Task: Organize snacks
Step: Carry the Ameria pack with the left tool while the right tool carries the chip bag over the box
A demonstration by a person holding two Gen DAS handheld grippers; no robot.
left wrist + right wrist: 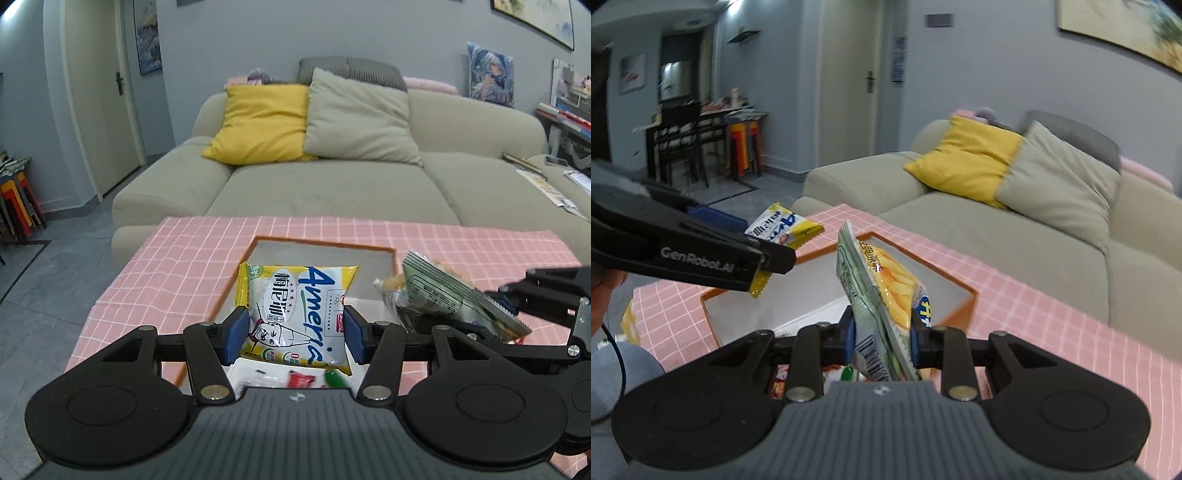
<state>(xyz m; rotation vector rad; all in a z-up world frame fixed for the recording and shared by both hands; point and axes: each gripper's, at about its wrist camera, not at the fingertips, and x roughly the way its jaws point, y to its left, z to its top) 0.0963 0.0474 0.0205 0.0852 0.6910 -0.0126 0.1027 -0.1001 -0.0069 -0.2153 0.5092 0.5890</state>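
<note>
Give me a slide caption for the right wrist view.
Right gripper clamps a green chip packet above the orange-rimmed box, while the left gripper holds a yellow snack bag.

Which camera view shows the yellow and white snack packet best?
The left wrist view. There the yellow and white packet faces the camera, front print readable, held between the left gripper's blue pads above the orange-rimmed box. The right wrist view shows only part of it, edge-on, behind the left gripper's finger.

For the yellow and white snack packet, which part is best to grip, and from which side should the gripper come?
Grip the yellow and white packet across its flat width, near the lower half, coming from its bottom edge. The left gripper does this now: pads on both side edges, where the flat pouch is thin and firm.
</note>
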